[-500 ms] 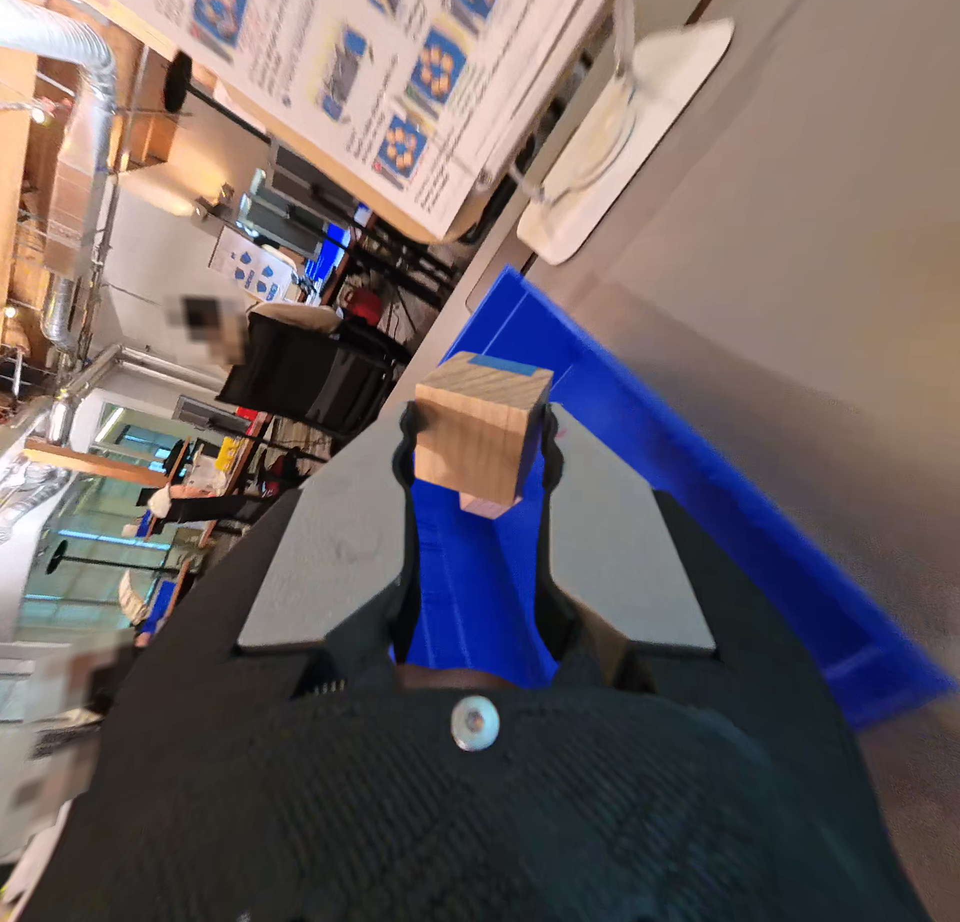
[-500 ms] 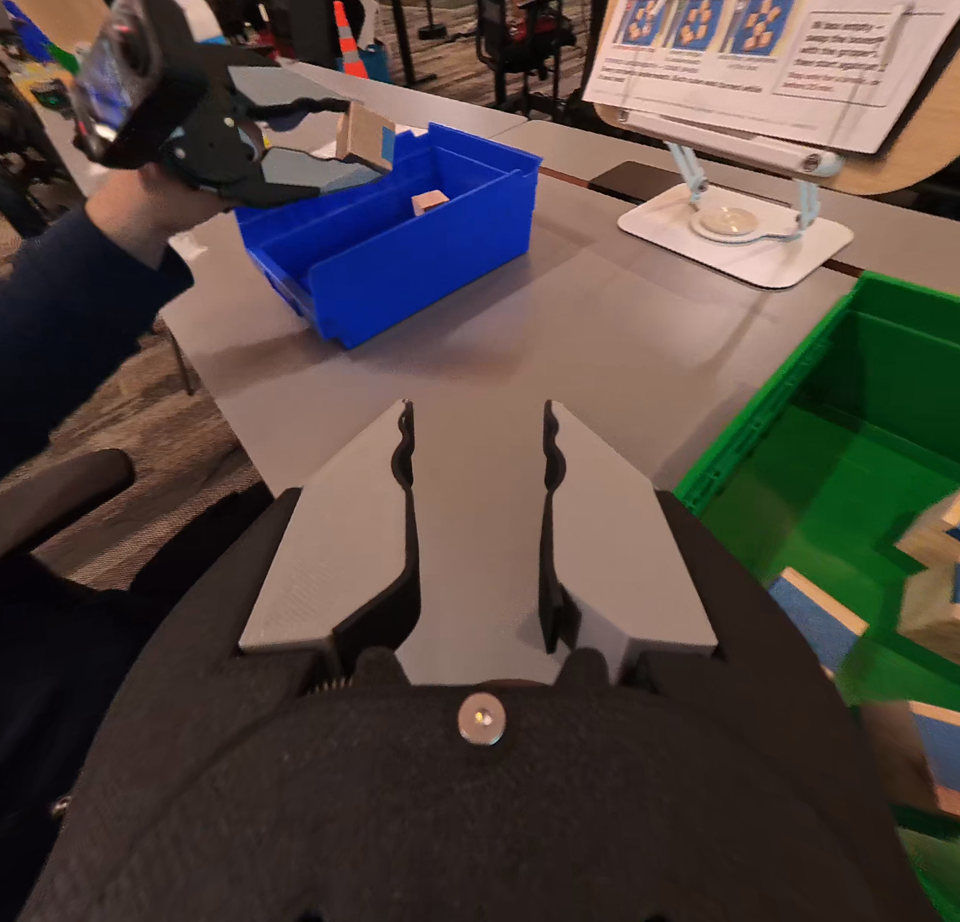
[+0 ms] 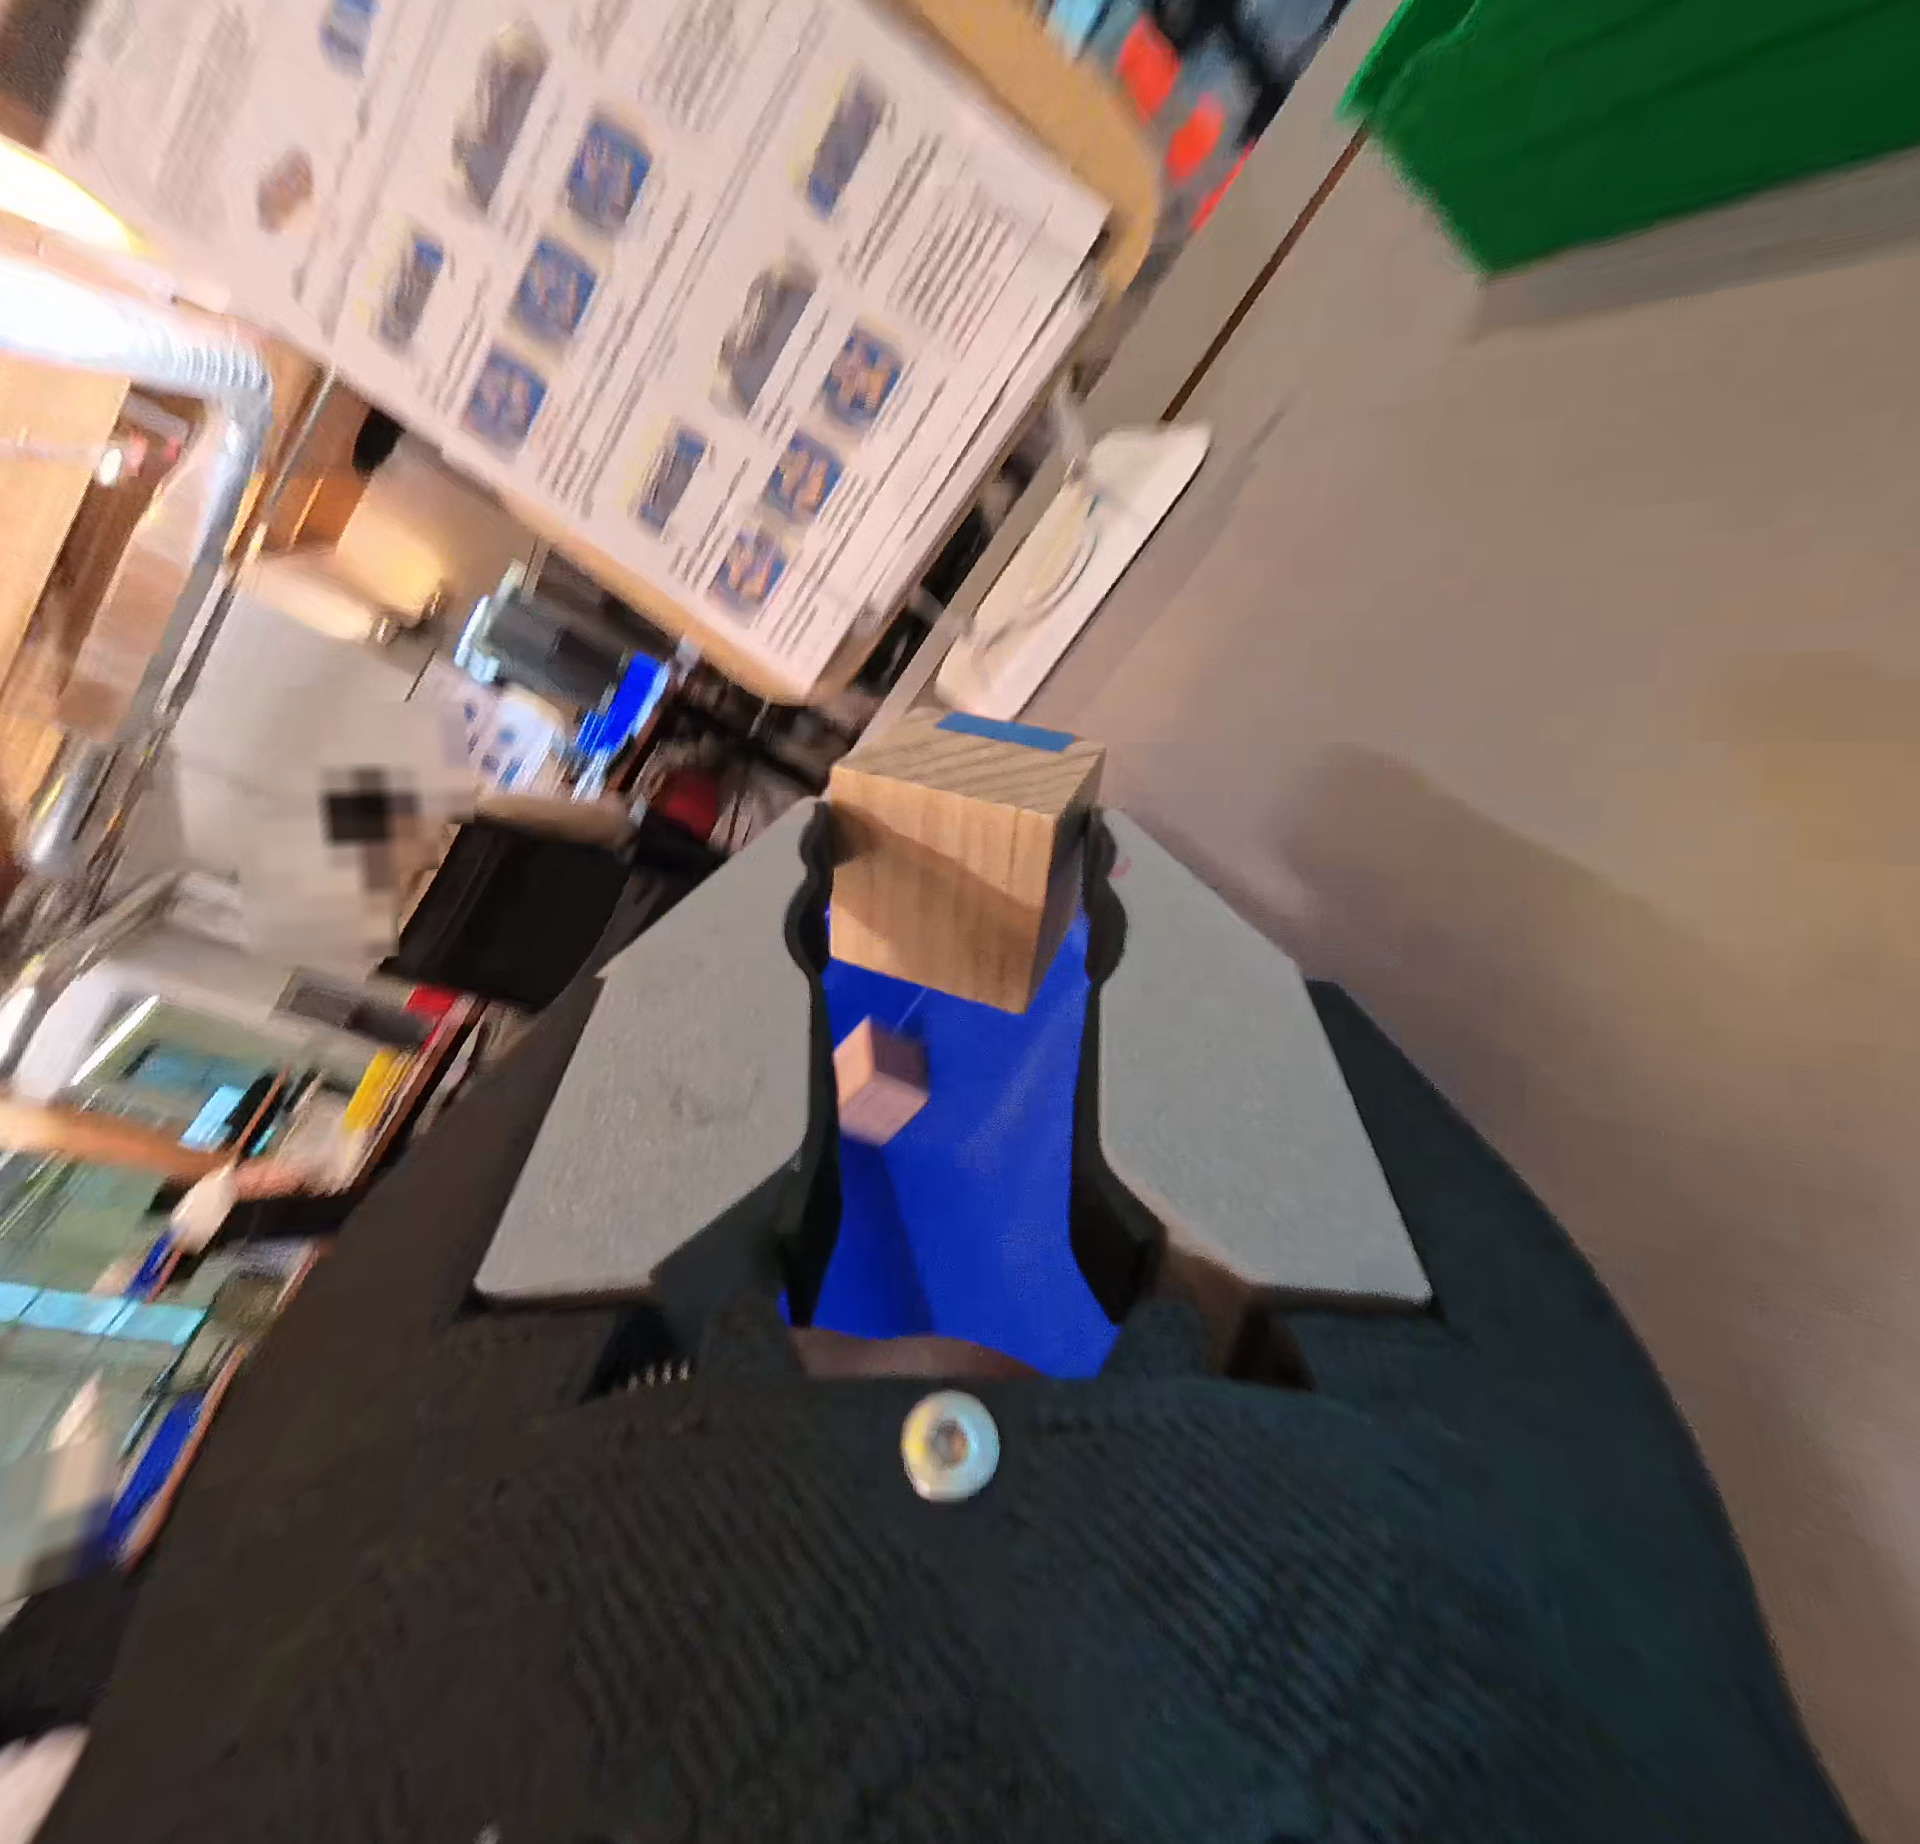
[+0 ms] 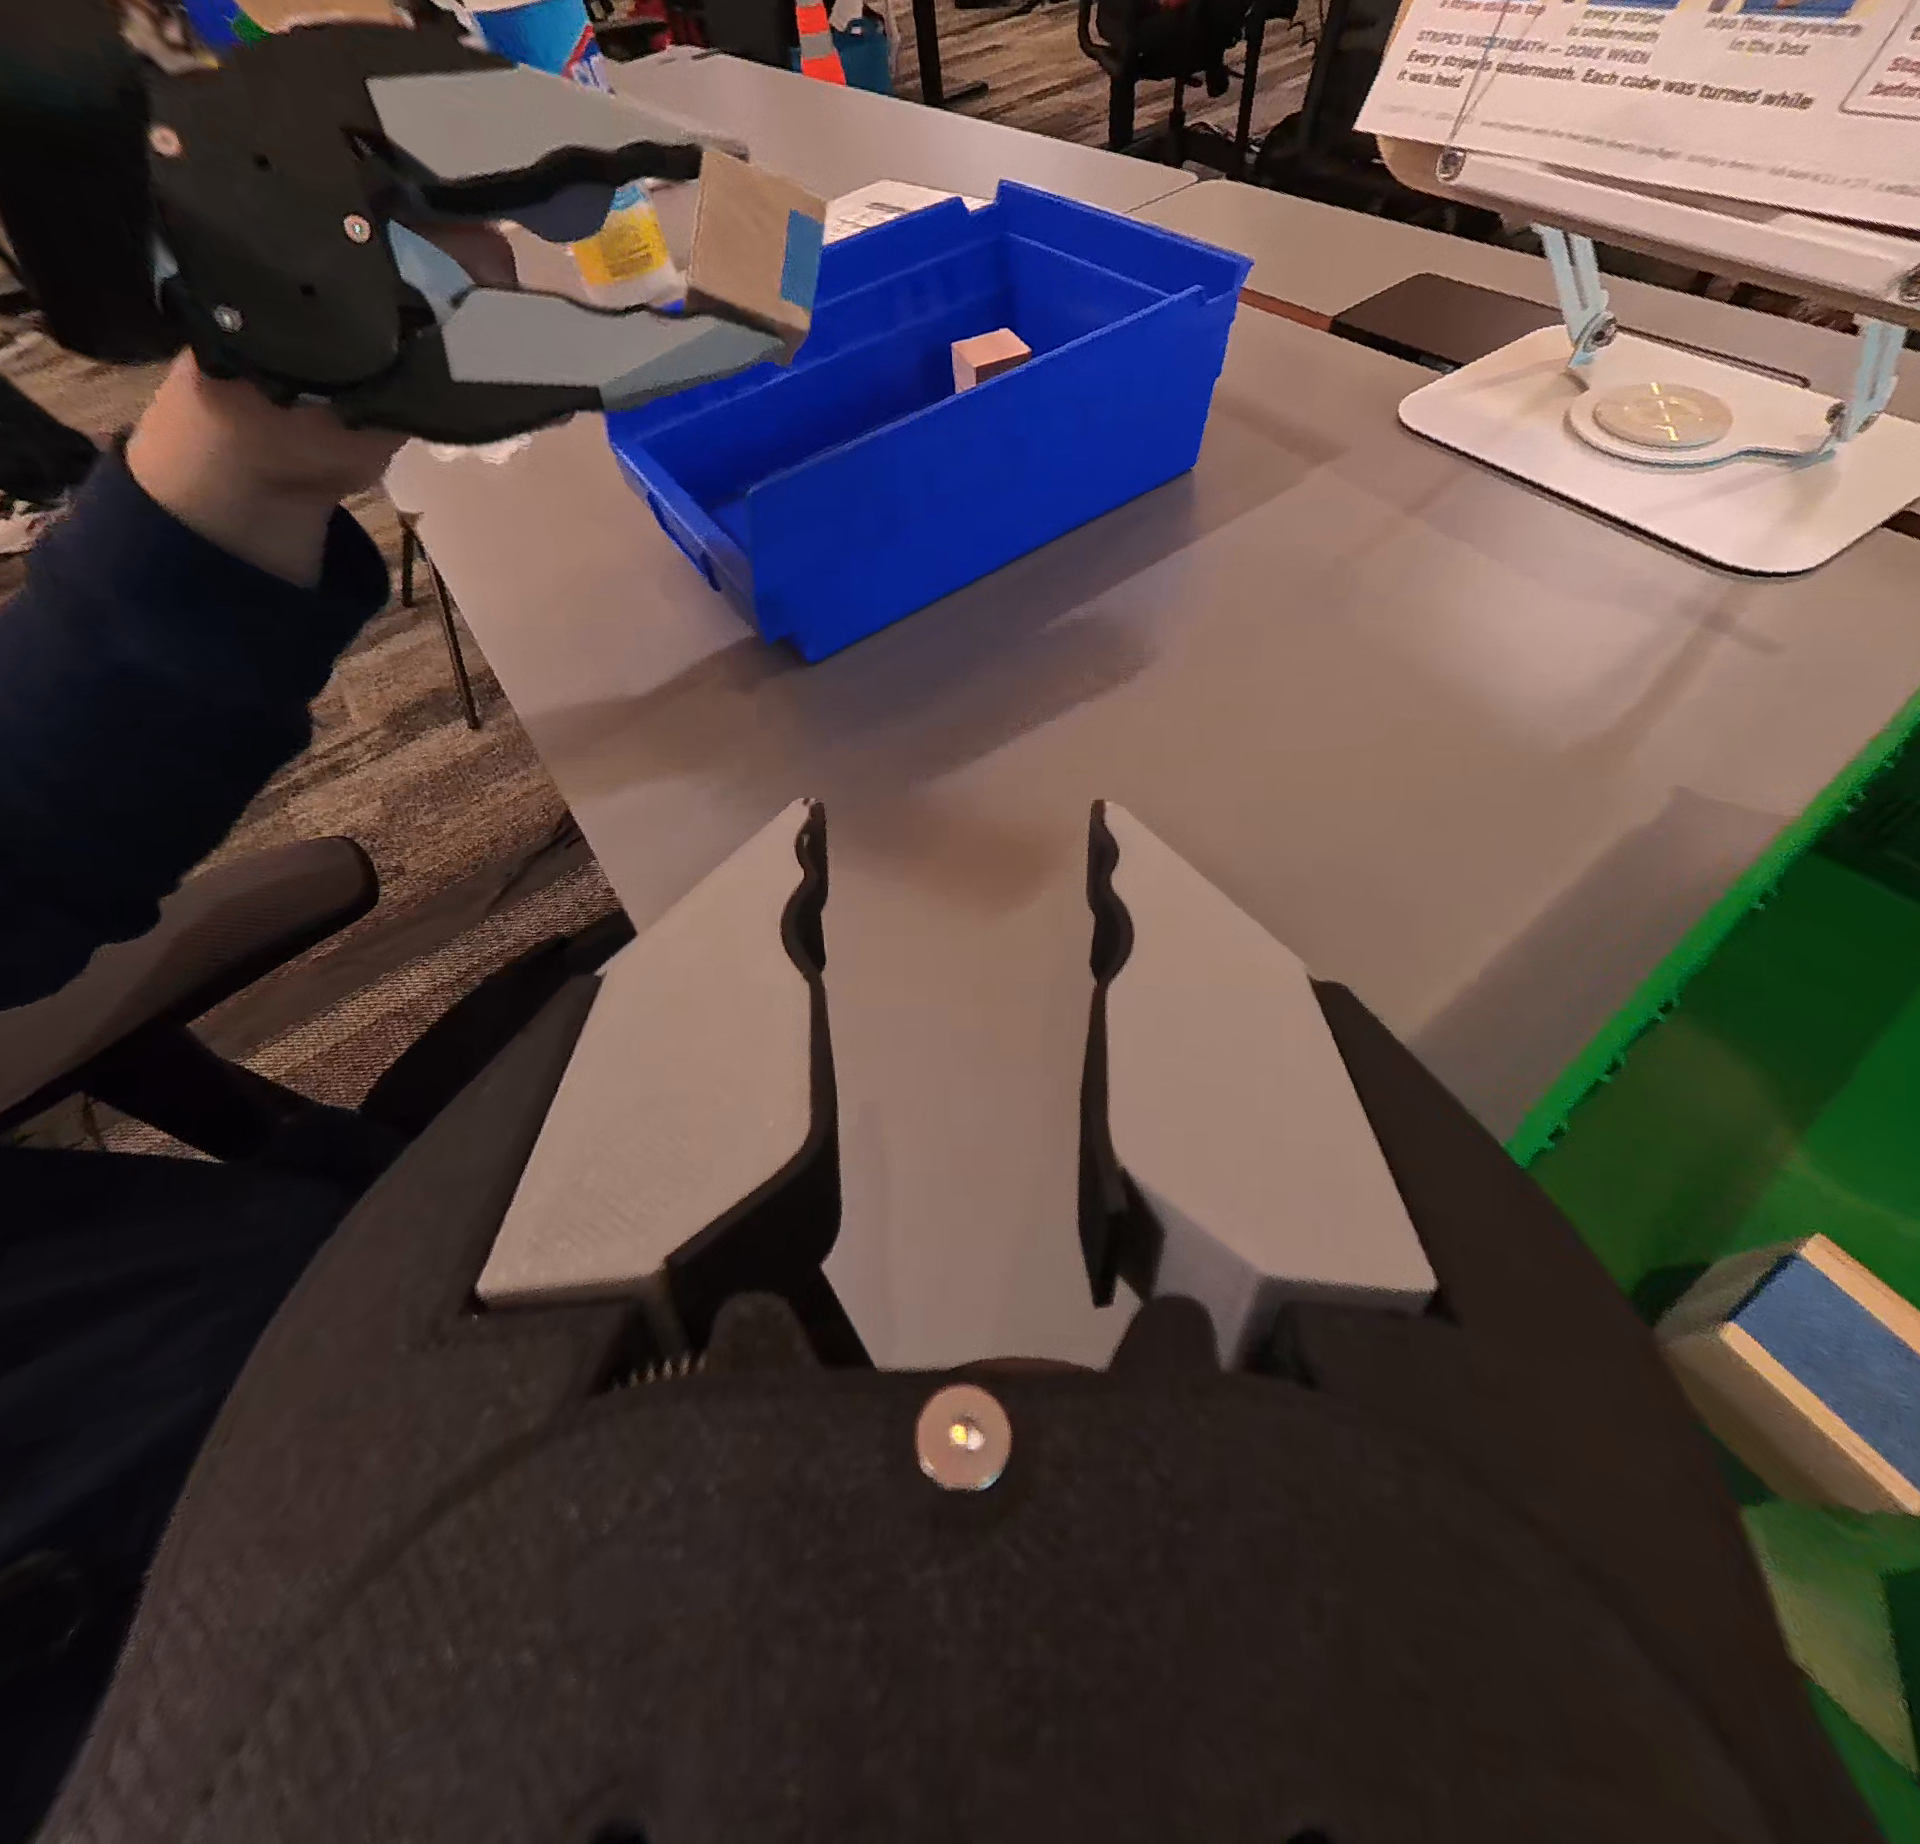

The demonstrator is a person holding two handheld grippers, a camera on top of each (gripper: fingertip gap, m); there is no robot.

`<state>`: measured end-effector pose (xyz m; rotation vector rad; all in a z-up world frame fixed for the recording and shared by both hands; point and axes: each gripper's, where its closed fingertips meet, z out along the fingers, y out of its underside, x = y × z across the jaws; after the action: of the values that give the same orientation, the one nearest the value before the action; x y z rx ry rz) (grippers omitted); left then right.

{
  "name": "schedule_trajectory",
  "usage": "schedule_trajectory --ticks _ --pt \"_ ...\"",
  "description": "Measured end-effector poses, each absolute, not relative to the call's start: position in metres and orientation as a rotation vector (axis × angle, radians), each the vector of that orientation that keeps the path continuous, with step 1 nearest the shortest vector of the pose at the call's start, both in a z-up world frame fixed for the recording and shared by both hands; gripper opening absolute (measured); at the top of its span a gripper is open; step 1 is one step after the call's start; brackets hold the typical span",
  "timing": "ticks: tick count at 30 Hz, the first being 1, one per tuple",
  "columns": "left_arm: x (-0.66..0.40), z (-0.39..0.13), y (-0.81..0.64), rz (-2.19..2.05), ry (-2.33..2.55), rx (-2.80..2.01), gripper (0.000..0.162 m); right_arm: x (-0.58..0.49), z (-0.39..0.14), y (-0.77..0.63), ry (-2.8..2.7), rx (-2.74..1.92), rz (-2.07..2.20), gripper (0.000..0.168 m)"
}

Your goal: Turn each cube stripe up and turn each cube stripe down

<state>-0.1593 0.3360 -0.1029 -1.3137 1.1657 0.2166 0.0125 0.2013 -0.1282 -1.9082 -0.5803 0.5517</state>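
left gripper swings its cube round over the blue bin

the left gripper (image 3: 956, 864) still pinches a wooden cube (image 3: 961, 859) between its jaws, blue stripe (image 3: 1003, 731) on the far face. half a second on, the view has swung: the green bin (image 3: 1662, 80) now shows at 1 o'clock. a second cube (image 4: 989, 355) rests inside the blue bin (image 4: 935, 485). the right gripper (image 4: 956, 901) hovers over the grey table (image 4: 1247, 672), jaws spread and empty, striped cube (image 4: 1808, 1368) at 4 o'clock.
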Motion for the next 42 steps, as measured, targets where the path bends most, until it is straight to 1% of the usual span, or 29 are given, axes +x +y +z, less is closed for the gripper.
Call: schedule_trajectory --ticks 3,7,11,13,16,17,18,19,22,28,31,33,41,42 --pt "-0.128 -0.099 0.285 -0.086 1.229 -1.129 0.047 0.001 -0.127 0.197 -0.598 -1.899 0.636 0.049" --pt "-0.104 -0.092 0.186 -0.537 1.317 -0.737 0.046 -0.028 -0.122 0.179 -0.678 -1.867 0.829 0.055" --pt "-0.105 -0.083 0.15 -0.695 1.284 -0.616 0.046 -0.065 -0.099 0.149 -0.76 -1.744 1.118 0.056" --pt "-0.103 -0.082 0.145 -0.681 1.284 -0.6 0.047 -0.079 -0.096 0.138 -0.786 -1.727 1.221 0.059" --pt "-0.102 -0.077 0.133 -0.708 1.251 -0.56 0.046 -0.095 -0.102 0.138 -0.763 -1.751 1.244 0.063" --pt "-0.102 -0.077 0.133 -0.695 1.245 -0.558 0.045 -0.099 -0.102 0.138 -0.748 -1.745 1.279 0.073" --pt "-0.102 -0.077 0.135 -0.67 1.239 -0.557 0.045 -0.103 -0.098 0.137 -0.717 -1.724 1.348 0.073" --pt "-0.102 -0.078 0.137 -0.644 1.24 -0.559 0.045 -0.106 -0.094 0.136 -0.688 -1.703 1.411 0.07" --pt "-0.1 -0.082 0.139 -0.574 1.261 -0.57 0.045 -0.111 -0.093 0.138 -0.641 -1.683 1.489 0.069" --pt "-0.096 -0.095 0.155 -0.439 1.3 -0.629 0.045 -0.106 -0.097 0.148 -0.612 -1.699 1.401 0.066" --pt "-0.092 -0.101 0.153 -0.446 1.325 -0.639 0.045 -0.103 -0.101 0.155 -0.609 -1.701 1.312 0.047" --pt "-0.089 -0.104 0.154 -0.44 1.333 -0.66 0.045 -0.102 -0.107 0.16 -0.603 -1.724 1.258 0.04" --pt "-0.082 -0.12 0.175 -0.391 1.312 -0.84 0.043 -0.08 -0.117 0.178 -0.593 -1.776 1.082 0.04" --pt "-0.083 -0.121 0.179 -0.389 1.301 -0.866 0.047 -0.07 -0.115 0.182 -0.58 -1.776 1.049 0.04"
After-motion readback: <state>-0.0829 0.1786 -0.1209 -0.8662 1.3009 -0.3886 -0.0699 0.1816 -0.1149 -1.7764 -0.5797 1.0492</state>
